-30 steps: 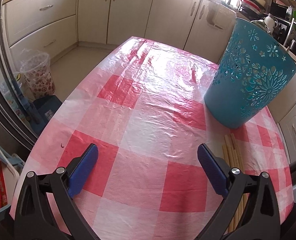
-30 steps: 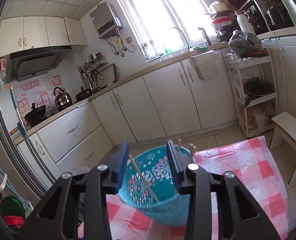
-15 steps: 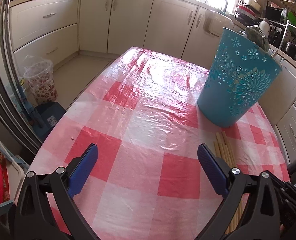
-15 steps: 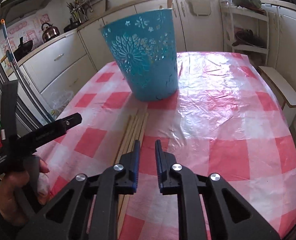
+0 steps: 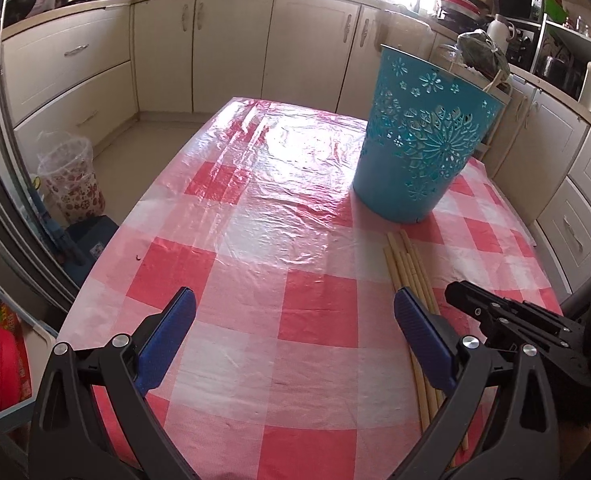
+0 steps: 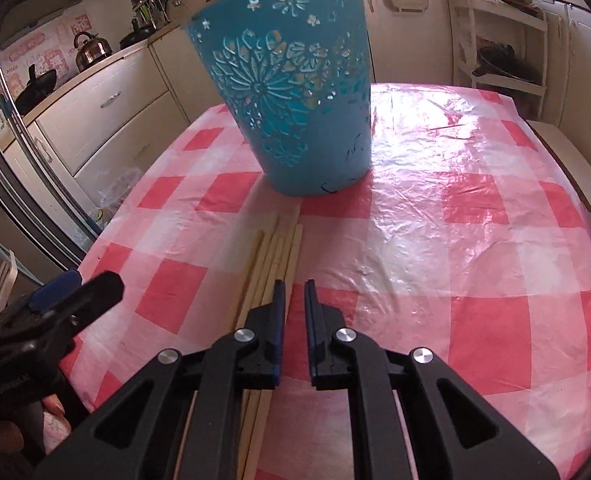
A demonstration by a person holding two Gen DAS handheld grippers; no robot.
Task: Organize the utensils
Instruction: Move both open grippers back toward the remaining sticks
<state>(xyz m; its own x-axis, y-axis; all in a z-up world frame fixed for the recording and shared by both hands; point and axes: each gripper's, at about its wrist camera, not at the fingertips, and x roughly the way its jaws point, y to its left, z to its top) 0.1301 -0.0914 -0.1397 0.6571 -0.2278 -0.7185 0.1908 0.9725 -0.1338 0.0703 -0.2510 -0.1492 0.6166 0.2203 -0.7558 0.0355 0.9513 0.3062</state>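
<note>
Chopsticks (image 6: pixel 273 258), pale and wooden, lie as a loose bundle on a table covered by a red-and-white checked plastic cloth (image 6: pixel 475 240). Their far ends stop just short of an upright teal basket (image 6: pixel 295 92) with cut-out flower patterns, which stands farther back on the same cloth (in the left wrist view the bundle (image 5: pixel 409 276) runs from near the basket's (image 5: pixel 419 136) foot toward the near edge of the table).

Right gripper (image 6: pixel 294 292) sits low over the near part of the bundle, with its blue-lined fingers (image 6: pixel 279 320) drawn almost together; only a narrow slit separates them, nothing is seen in it, and the sticks pass just left of and under the left finger. Its jaws have just been closing.

Left gripper (image 5: pixel 295 320) hangs above the bare cloth (image 5: pixel 255 220) with its blue pads (image 5: pixel 167 340) spread wide and nothing between them; its right pad overlaps the bundle in its own view. In the right wrist view it (image 6: pixel 61 292) appears at lower left, held by a hand (image 6: pixel 51 404) of which only fingertips are visible. Cream cabinets (image 5: pixel 231 48) line the walls behind.
</note>
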